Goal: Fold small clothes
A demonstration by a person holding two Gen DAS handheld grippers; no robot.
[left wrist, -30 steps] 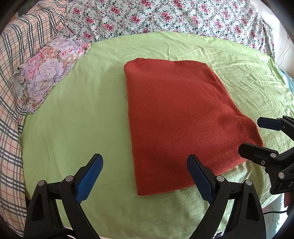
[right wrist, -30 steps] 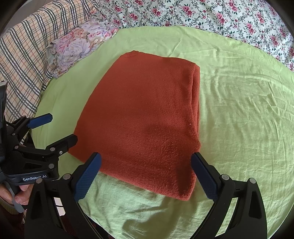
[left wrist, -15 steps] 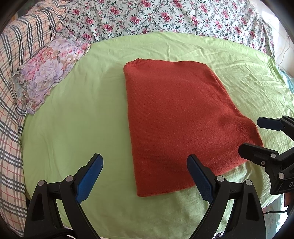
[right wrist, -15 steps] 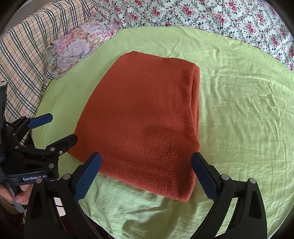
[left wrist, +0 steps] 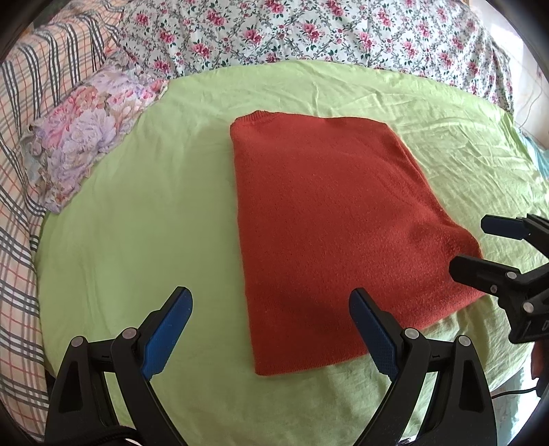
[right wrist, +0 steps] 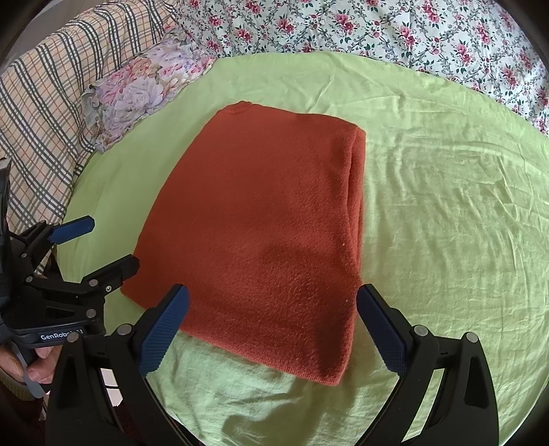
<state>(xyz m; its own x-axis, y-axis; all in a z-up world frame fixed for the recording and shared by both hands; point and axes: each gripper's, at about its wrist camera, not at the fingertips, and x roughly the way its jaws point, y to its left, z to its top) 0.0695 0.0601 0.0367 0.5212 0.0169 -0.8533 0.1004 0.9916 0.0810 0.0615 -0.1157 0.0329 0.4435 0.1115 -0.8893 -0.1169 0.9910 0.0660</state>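
Red sweater (left wrist: 329,226) lies folded flat in the middle of the frame on the green sheet (left wrist: 137,219), and I see its edges straight and a thick fold on its right side. My left gripper (left wrist: 271,329) and right gripper (right wrist: 272,324) both stand spread wide and hold nothing, at the lower edge of the frame near the sweater's near hem. Bare sheet lies open at left and right of it.

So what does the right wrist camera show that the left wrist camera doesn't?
Only the right wrist view shows the sweater's stacked layers along its right edge, the person's fingers on the left gripper's handle, and its GenRobot label. Only the left wrist view shows a bright strip and a cable at the far right, beyond the floral quilt. Both show the folded sweater on the green sheet, the pillow, and both grippers open, left gripper, right gripper.
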